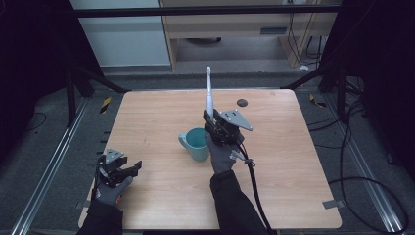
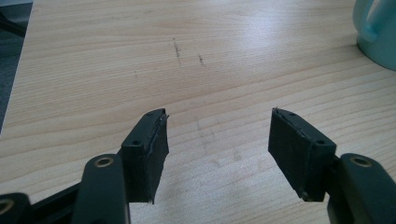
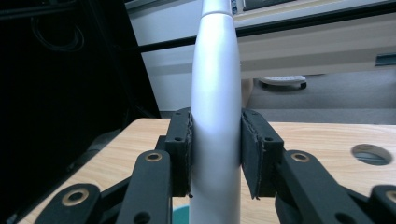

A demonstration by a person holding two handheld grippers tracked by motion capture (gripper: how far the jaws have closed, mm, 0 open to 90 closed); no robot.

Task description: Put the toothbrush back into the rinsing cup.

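Note:
A white electric toothbrush (image 1: 209,96) stands upright above the table's middle, held by my right gripper (image 1: 215,125), which is shut on its handle (image 3: 216,121). Just below and left of that gripper sits a teal mug (image 1: 196,144) with its handle turned left; its edge also shows at the top right of the left gripper view, mug (image 2: 379,32). My left gripper (image 1: 128,172) rests low at the table's front left corner, open, with bare wood between its jaws (image 2: 218,151).
The wooden table (image 1: 147,122) has a round cable hole (image 1: 242,102) at the back right (image 3: 371,154). Dark frame rails, cables and a cabinet stand beyond the table's far edge. The right gripper's cable (image 1: 254,186) trails toward the front.

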